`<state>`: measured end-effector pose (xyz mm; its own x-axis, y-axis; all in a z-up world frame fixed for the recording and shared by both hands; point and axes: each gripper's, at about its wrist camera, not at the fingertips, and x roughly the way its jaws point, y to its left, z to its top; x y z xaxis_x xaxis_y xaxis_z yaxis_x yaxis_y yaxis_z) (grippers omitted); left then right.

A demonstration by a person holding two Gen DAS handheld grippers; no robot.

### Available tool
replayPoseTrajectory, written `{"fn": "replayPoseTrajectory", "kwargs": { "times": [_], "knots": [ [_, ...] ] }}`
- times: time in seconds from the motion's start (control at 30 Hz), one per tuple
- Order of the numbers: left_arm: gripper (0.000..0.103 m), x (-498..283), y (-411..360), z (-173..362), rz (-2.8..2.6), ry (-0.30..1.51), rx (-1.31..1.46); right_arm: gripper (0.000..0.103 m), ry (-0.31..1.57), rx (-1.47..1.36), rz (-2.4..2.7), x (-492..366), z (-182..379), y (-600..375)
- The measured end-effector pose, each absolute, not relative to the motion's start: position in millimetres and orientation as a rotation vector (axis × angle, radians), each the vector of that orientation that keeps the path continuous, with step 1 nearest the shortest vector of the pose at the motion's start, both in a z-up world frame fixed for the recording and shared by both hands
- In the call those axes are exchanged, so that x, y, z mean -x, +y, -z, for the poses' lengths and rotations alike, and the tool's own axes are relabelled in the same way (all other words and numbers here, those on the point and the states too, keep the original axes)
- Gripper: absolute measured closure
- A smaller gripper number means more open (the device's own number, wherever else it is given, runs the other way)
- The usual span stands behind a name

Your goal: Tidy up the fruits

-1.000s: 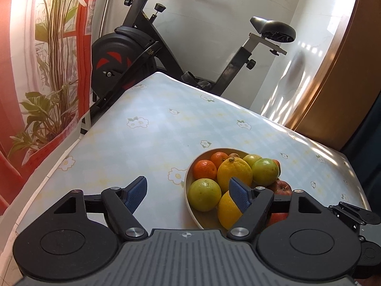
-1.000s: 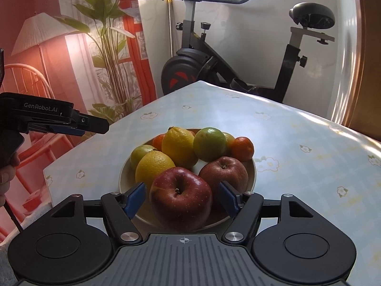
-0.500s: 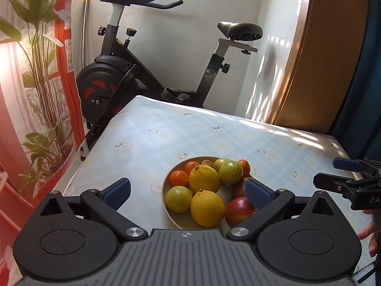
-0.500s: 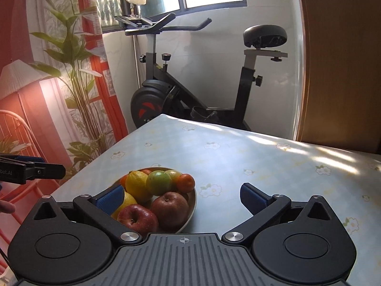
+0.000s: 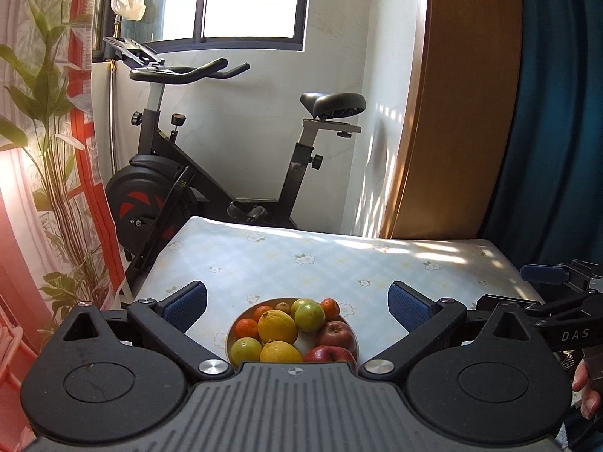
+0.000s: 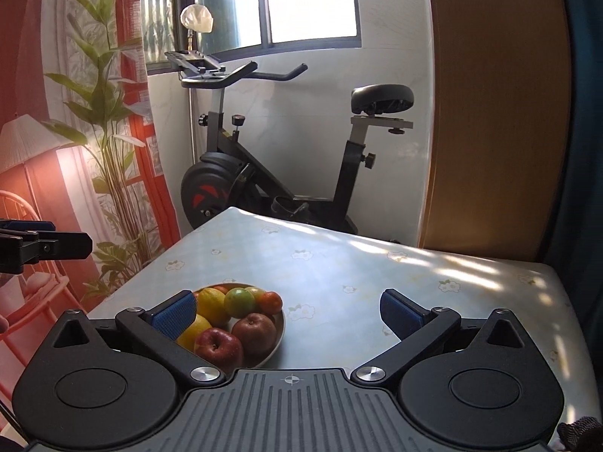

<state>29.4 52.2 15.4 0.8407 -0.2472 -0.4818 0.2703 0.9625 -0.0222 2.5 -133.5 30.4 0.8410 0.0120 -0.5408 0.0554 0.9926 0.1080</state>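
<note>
A shallow bowl (image 5: 348, 326) (image 6: 277, 339) near the table's front edge holds lemons (image 5: 277, 326), green citrus (image 5: 309, 315), small oranges (image 5: 246, 328) and two red apples (image 6: 218, 346). My left gripper (image 5: 297, 303) hangs above and behind the bowl, open wide with nothing between its blue pads. My right gripper (image 6: 288, 310) is also open and empty, the bowl showing just past its left finger (image 6: 175, 314). Each gripper appears at the edge of the other's view, the right gripper (image 5: 546, 275) and the left gripper (image 6: 45, 245).
A table (image 5: 339, 260) with a pale flowered cloth carries the bowl. An exercise bike (image 5: 181, 184) stands behind its far edge, below a window. A printed plant curtain (image 6: 105, 150) hangs at left, a wooden panel (image 5: 463, 113) and blue curtain at right. A hand (image 5: 586, 388) shows at right.
Both grippers have pulled back and risen from the bowl, and their jaws have spread from partly open to wide. The fruit now looks smaller and lower in both views.
</note>
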Motion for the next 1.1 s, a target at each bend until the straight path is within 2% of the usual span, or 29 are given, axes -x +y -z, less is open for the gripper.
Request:
{"fn": "replayPoseTrajectory", "kwargs": {
  "times": [0.4,1.1],
  "knots": [
    [0.000,10,33,-37,0.264,0.416,-0.125,0.000,0.529,-0.163,0.092,43,-52,-132],
    [0.000,6,34,-29,0.274,0.435,-0.147,0.000,0.550,-0.223,0.098,39,-42,-142]
  ]
}}
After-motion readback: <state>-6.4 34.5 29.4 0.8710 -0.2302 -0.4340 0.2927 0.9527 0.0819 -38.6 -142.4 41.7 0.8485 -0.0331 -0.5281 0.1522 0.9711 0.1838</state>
